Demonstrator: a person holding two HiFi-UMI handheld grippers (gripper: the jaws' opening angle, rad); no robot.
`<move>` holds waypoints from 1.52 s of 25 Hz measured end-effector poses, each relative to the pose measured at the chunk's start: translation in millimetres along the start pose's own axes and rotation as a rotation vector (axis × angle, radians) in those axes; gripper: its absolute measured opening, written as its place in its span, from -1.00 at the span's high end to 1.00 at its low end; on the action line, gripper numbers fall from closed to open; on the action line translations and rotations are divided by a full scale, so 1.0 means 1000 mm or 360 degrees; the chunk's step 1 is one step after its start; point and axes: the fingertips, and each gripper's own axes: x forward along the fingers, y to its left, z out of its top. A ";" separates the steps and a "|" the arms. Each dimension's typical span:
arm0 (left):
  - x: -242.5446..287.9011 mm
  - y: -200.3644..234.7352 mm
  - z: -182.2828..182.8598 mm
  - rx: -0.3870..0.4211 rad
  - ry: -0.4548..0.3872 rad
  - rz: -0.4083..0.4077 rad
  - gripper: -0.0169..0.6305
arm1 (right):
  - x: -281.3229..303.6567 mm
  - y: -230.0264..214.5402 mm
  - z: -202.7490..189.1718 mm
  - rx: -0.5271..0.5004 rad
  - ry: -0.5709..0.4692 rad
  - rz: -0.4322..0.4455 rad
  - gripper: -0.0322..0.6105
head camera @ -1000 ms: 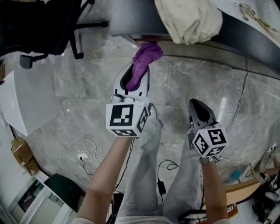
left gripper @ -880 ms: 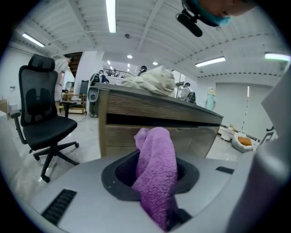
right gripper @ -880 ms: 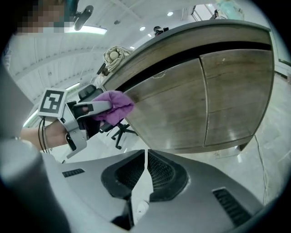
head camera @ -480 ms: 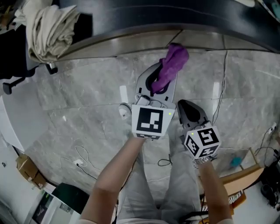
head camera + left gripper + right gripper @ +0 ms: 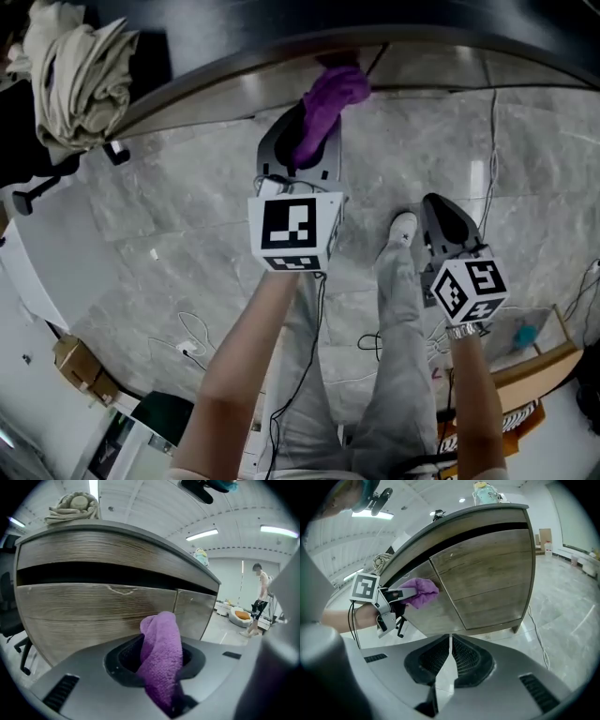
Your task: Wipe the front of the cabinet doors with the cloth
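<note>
A purple cloth [image 5: 328, 101] is clamped in my left gripper [image 5: 302, 150], which is shut on it. The cloth's free end presses against the wood-grain cabinet door [image 5: 281, 80] at the top of the head view. In the left gripper view the cloth [image 5: 161, 653] rises from the jaws right in front of the left door [image 5: 93, 616], beside the seam to the right door [image 5: 192, 613]. The right gripper view shows the cloth [image 5: 423, 591] on the left door [image 5: 431, 606]. My right gripper [image 5: 448, 234] hangs lower right, shut and empty, away from the cabinet.
A beige bundle of fabric [image 5: 75, 66] lies on the cabinet top at the left. Cables [image 5: 492, 141] run across the marble floor. An office chair base [image 5: 37, 183] stands at the far left. A person [image 5: 260, 597] stands far off in the room.
My left gripper has carried the cloth up and left until it touches the cabinet front. The right gripper shifted slightly right and stayed low.
</note>
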 end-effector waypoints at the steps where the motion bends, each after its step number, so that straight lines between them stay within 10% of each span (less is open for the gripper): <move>1: -0.007 0.014 -0.002 0.0003 0.0004 0.0025 0.60 | 0.005 0.009 -0.001 -0.0005 0.0003 0.0012 0.79; 13: -0.112 0.210 -0.031 -0.0089 0.0008 0.0396 0.60 | 0.087 0.170 -0.026 -0.0206 0.0128 0.0286 0.79; 21: -0.150 0.264 -0.049 -0.0124 0.0029 0.0566 0.60 | 0.105 0.214 -0.045 -0.0226 0.0160 0.0357 0.79; 29: -0.115 0.143 -0.054 -0.0116 -0.0035 0.0240 0.60 | 0.074 0.171 -0.051 -0.0218 0.0184 0.0363 0.79; 38: 0.010 -0.038 -0.075 -0.0116 0.0056 -0.0108 0.60 | 0.018 0.026 -0.069 -0.0199 0.0205 0.0176 0.79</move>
